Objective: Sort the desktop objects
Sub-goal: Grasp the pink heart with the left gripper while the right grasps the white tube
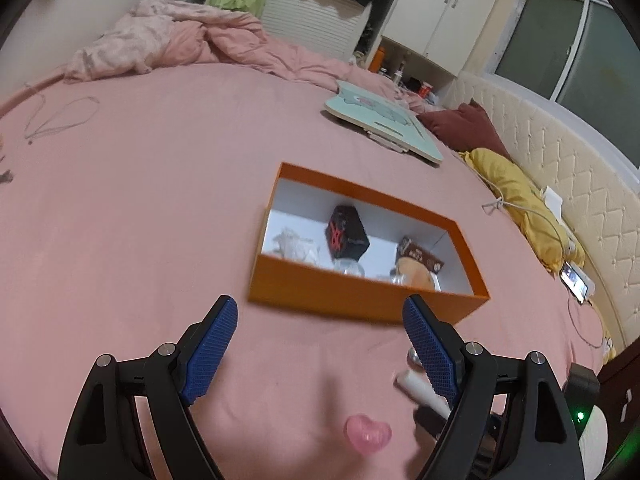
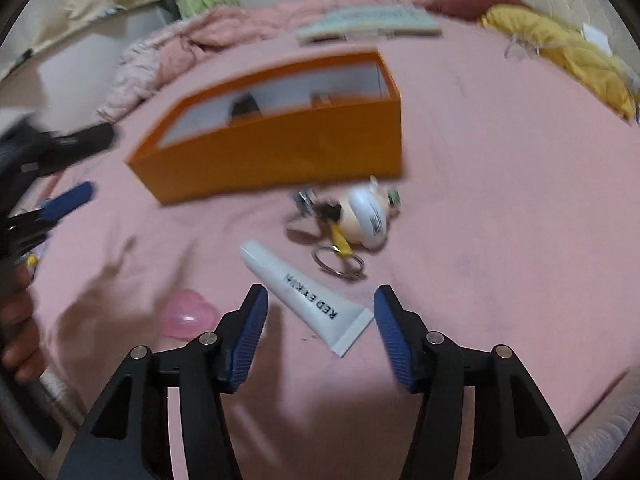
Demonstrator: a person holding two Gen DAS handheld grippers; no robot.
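Left hand-held gripper (image 1: pixel 320 320) jaws spread wide, nothing between them, held over the pink bed sheet (image 1: pixel 140 200); pink heart-shaped piece (image 1: pixel 366 436) lies on the sheet just below and between its fingers; white tube (image 1: pixel 420 394) partly hidden behind its right finger.

Right hand-held gripper (image 2: pixel 320 306) also wide open, gripping nothing; the white tube (image 2: pixel 308 300), printed with dark lettering, lies slantwise on the sheet with its crimped end between the blue pads (image 2: pixel 250 336), touching neither; pink heart (image 2: pixel 188 314) just left of the left pad; a keyring with a white and yellow charm (image 2: pixel 360 220) lies beyond the tube, near the box.

Orange box (image 1: pixel 360 300), open-topped with white lining, sits on the sheet past both grippers; inside: a black block with red markings (image 1: pixel 346 236), a brown packet (image 1: pixel 418 258), clear crumpled wrapping (image 1: pixel 292 244); other contents too blurred to tell.

Farther: pale green board (image 1: pixel 384 120), yellow pillow (image 1: pixel 516 196), rumpled pink quilt (image 1: pixel 180 40).
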